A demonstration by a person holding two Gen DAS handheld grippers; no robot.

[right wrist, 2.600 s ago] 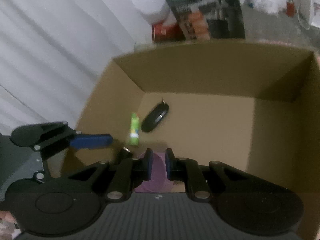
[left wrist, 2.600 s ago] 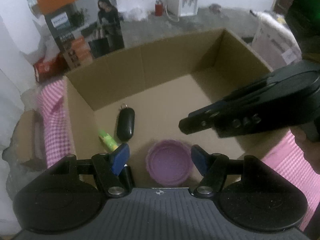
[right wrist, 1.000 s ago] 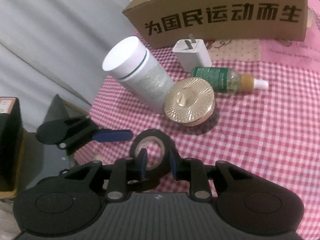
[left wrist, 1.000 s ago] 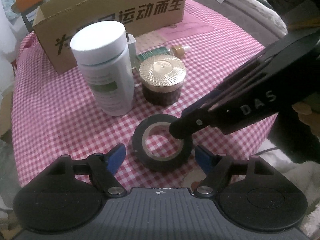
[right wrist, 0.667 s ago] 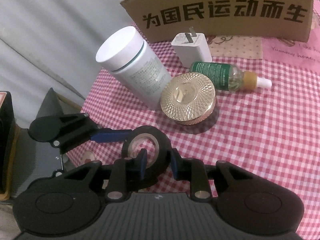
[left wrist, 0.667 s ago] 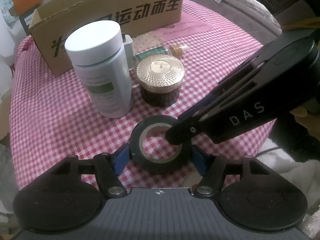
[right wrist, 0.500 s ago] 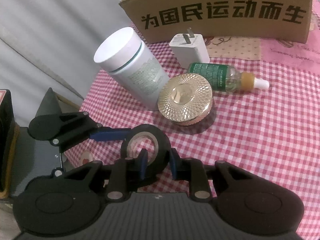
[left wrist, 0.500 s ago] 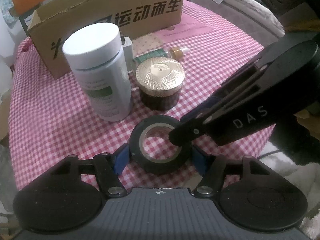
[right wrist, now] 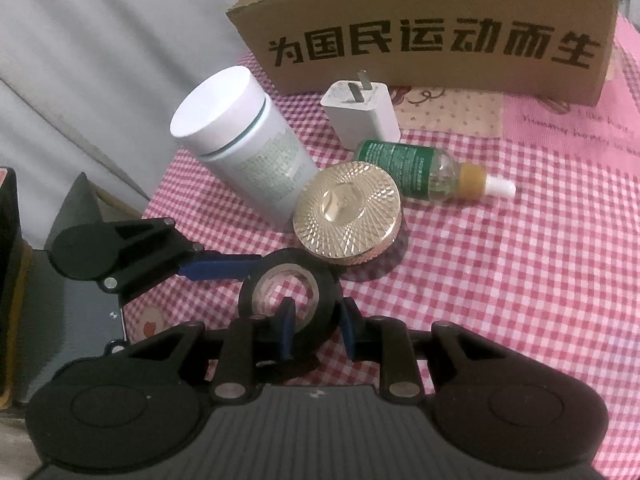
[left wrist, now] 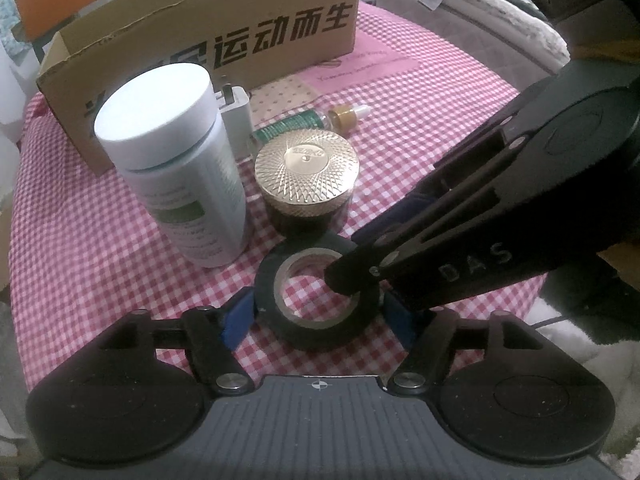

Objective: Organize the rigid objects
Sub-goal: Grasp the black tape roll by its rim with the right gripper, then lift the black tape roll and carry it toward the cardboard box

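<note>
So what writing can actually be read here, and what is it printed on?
"为国民运动而生": box, front wall.
"DAS": right gripper, on its side.
White bottle, green bottle: label print too small to read.
Pink cloth: cursive line, too blurred.
Gold lid: centre mark unreadable.

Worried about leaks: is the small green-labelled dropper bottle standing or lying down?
Lying down: the small green-labelled dropper bottle rests on its side on the checked cloth.
</note>
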